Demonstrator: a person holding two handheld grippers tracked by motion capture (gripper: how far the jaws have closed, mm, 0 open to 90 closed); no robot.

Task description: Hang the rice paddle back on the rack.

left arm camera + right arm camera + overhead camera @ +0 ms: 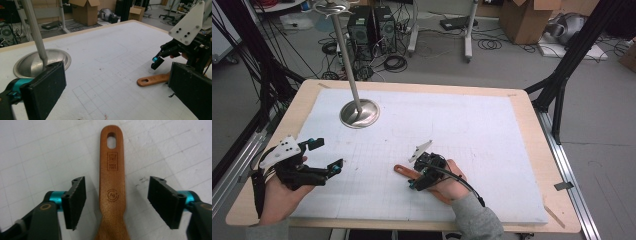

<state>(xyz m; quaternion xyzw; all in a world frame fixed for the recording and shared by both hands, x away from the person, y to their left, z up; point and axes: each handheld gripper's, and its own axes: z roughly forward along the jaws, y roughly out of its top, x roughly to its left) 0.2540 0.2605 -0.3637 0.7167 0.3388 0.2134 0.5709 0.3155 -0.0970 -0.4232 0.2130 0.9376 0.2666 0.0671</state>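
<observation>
A wooden spatula handle [112,182] lies flat on the white worktop [472,130]. The right hand-held gripper [117,203] straddles it with jaws spread, pads clear of the wood. The left hand-held gripper [326,155] hovers spread near a metal stand base [359,113].

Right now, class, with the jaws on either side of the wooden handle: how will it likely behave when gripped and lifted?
The wooden handle looks solid, so probably stiff. It lies flat on the foam mat, so it is unlikely to roll. Its smooth finish may slip slightly between the right gripper pads.
</observation>
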